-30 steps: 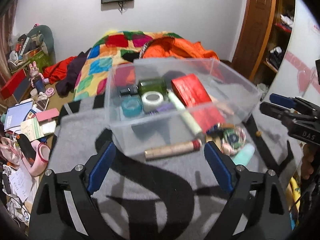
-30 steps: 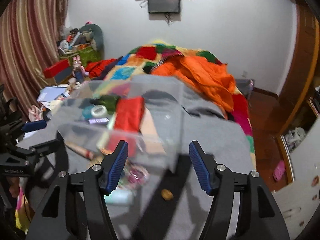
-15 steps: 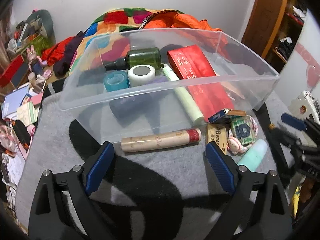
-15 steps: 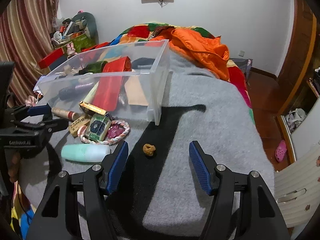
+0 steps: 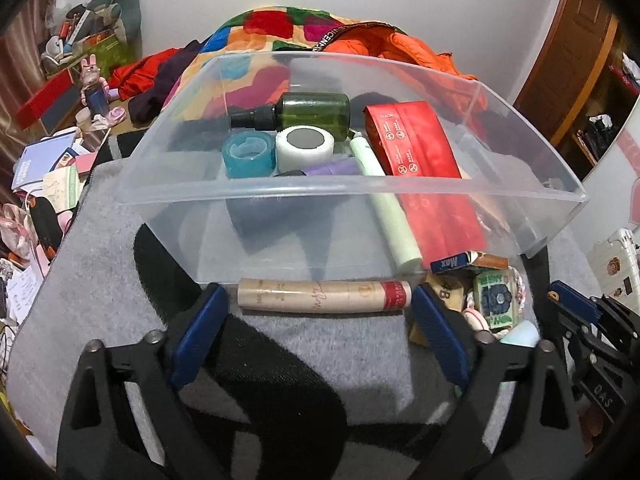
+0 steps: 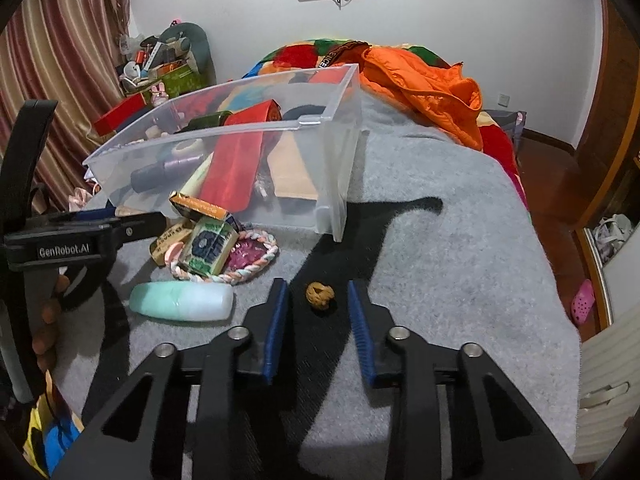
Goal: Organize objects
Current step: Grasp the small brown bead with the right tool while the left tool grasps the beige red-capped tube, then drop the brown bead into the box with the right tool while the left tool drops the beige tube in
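A tan tube with a red cap (image 5: 324, 296) lies on the grey blanket just in front of the clear plastic bin (image 5: 348, 184). My left gripper (image 5: 318, 292) straddles it lengthwise; its jaws are closing, with a little space still at the tube's ends. The bin holds a green bottle (image 5: 312, 114), tape rolls, a red box (image 5: 416, 148) and a pale green tube. A small brown nut (image 6: 320, 297) sits on the blanket between the fingers of my right gripper (image 6: 317, 284). These jaws are closing too, with a gap on both sides of the nut.
Beside the bin (image 6: 224, 128) lie a mint bottle (image 6: 182, 302), a green patterned box (image 6: 208, 244) on a braided coaster (image 6: 256, 260) and a yellow box (image 6: 200, 206). An orange jacket (image 6: 424, 84) lies behind. Clutter covers the floor at left; the blanket drops off at right.
Both grippers sank toward the blanket. The right jaws narrowed sharply around the brown nut. The left jaws came in a little around the tan tube.
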Tool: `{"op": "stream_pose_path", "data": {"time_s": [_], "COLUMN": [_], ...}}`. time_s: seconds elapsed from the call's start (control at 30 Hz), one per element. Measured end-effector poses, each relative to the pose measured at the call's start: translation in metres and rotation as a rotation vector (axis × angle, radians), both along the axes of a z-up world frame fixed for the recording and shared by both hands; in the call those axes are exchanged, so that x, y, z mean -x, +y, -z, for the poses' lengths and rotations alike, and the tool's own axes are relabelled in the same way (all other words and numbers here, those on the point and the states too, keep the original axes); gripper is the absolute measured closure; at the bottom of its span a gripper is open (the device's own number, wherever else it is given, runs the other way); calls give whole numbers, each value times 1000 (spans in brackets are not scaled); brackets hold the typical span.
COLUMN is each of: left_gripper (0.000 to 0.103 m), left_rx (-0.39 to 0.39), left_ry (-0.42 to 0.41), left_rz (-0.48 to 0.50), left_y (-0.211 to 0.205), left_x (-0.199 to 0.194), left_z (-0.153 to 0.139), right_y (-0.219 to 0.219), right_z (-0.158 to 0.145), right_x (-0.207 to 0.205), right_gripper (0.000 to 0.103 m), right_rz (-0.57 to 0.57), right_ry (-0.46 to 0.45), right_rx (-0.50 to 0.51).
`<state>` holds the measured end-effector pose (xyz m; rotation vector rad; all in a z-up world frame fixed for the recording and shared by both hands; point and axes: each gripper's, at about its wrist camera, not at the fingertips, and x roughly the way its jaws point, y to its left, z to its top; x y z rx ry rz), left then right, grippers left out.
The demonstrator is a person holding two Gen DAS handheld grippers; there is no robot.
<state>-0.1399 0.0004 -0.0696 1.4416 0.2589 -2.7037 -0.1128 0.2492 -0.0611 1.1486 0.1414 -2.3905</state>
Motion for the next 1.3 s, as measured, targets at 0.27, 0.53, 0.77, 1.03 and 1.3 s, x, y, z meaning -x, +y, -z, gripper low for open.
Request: {"op": "stream_pose_path", "data": {"time_s": [0.27,0.53,0.77,1.03,1.3], "left_gripper": [19,19,19,19,19], "left_rx": [48,15,22,16,51], "left_ry": [41,78,178,268,322], "left_rz": [41,71,87,117,116], "left_y": [6,2,-2,-4,-8], "left_x": [-19,-45,-63,-59,-39], "left_z": [1,-9,-43,-81,-104], "right_y": [-2,-3,-11,-29,-47], "right_z": [-4,-23,-50,-80,-100], "right_x": [-4,-15,-23,-20,-2], "right_gripper": [91,91,91,91,91], "right_rz": [1,12,-2,-22,-32], "right_ry": [7,57,121,188,237], "right_rx": [11,20,51,88,92]}}
